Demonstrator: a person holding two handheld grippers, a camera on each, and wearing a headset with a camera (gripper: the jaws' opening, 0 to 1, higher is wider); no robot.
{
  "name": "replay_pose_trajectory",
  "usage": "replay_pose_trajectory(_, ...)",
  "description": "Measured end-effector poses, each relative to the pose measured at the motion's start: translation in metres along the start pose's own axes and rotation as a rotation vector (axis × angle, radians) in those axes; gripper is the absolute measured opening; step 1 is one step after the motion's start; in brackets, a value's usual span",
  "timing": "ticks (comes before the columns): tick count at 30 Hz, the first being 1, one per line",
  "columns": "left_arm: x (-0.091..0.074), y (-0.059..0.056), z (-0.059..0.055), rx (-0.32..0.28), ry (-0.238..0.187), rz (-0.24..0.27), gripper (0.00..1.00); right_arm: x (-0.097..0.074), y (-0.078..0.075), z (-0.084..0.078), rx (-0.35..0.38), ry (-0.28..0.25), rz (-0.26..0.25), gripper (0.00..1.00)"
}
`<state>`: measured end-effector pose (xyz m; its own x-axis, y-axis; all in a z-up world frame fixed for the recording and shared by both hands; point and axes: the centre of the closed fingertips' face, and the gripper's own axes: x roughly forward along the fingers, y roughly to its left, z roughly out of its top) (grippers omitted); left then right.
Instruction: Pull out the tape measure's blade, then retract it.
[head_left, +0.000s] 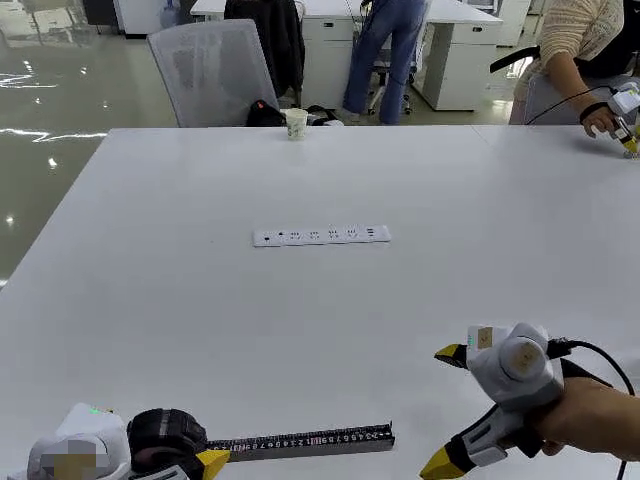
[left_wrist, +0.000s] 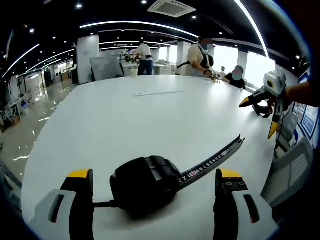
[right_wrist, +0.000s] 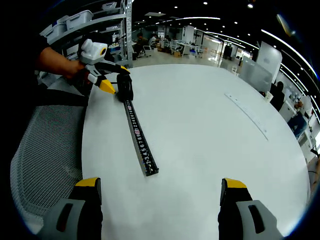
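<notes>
One tape measure (left_wrist: 145, 182) sits at the counter's (head_left: 320, 320) near edge toward the near-left corner, its single blade (head_left: 300, 440) lying flat along that edge to the right. The left gripper (left_wrist: 154, 174) straddles the case with fingers (left_wrist: 80, 175) spread wide and a gap each side, so nothing is clamped; my guess is it's there to stop the case sliding when the blade runs back. The right gripper (right_wrist: 161, 182) is just off the blade tip, fingers wide apart and empty, so pull-out looks done and retraction remains; also one power strip (head_left: 322, 235) mid-counter, one paper cup (head_left: 296, 122) at the far edge.
</notes>
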<state>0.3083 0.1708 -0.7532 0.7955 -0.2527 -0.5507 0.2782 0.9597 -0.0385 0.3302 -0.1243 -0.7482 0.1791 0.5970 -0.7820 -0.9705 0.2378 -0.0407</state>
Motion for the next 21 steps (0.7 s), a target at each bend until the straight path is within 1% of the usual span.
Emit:
replay_pose_trajectory(3, 0.003, 0.002, 0.0, -0.012, -0.008, 0.019, 0.99, 0.005, -0.001, 0.0, -0.01, 0.016, 0.006, 0.99)
replay_pose_trajectory(5, 0.005, 0.004, 0.005, -0.027, -0.042, 0.035, 0.99, 0.008, -0.002, 0.001, -0.012, 0.026, 0.01, 0.99)
replay_pose_trajectory(6, 0.005, 0.005, 0.005, -0.032, -0.051, 0.043, 0.99, 0.009, -0.003, 0.001, -0.013, 0.031, 0.011, 0.99)
replay_pose_trajectory(9, 0.006, 0.007, 0.005, -0.028, -0.058, 0.072, 0.99, 0.013, -0.003, 0.003, -0.022, 0.038, 0.019, 0.99)
replay_pose_trajectory(10, 0.006, 0.008, 0.007, -0.029, -0.074, 0.089, 0.99, 0.015, -0.002, 0.004, -0.031, 0.038, 0.024, 0.99)
replay_pose_trajectory(11, 0.006, 0.009, 0.008, -0.034, -0.08, 0.098, 0.99, 0.017, -0.003, 0.004, -0.035, 0.04, 0.025, 0.99)
replay_pose_trajectory(12, 0.006, 0.012, 0.008, -0.043, -0.094, 0.118, 0.99, 0.019, -0.003, 0.003, -0.036, 0.051, 0.026, 0.99)
replay_pose_trajectory(13, 0.005, 0.015, 0.011, -0.062, -0.121, 0.143, 0.99, 0.02, -0.004, 0.003, -0.034, 0.058, 0.026, 0.99)
replay_pose_trajectory(15, 0.003, 0.017, 0.007, -0.125, -0.12, 0.165, 0.99, 0.021, -0.004, 0.005, -0.038, 0.054, 0.026, 0.99)
replay_pose_trajectory(17, 0.004, 0.018, 0.004, -0.127, -0.12, 0.173, 0.99, 0.025, -0.004, 0.004, -0.04, 0.063, 0.029, 0.99)
replay_pose_trajectory(19, 0.006, 0.015, 0.0, -0.129, -0.117, 0.173, 0.99, 0.029, -0.003, 0.004, -0.043, 0.071, 0.039, 0.99)
replay_pose_trajectory(21, 0.007, 0.015, -0.001, -0.125, -0.12, 0.173, 0.99, 0.032, -0.001, 0.003, -0.053, 0.083, 0.05, 0.99)
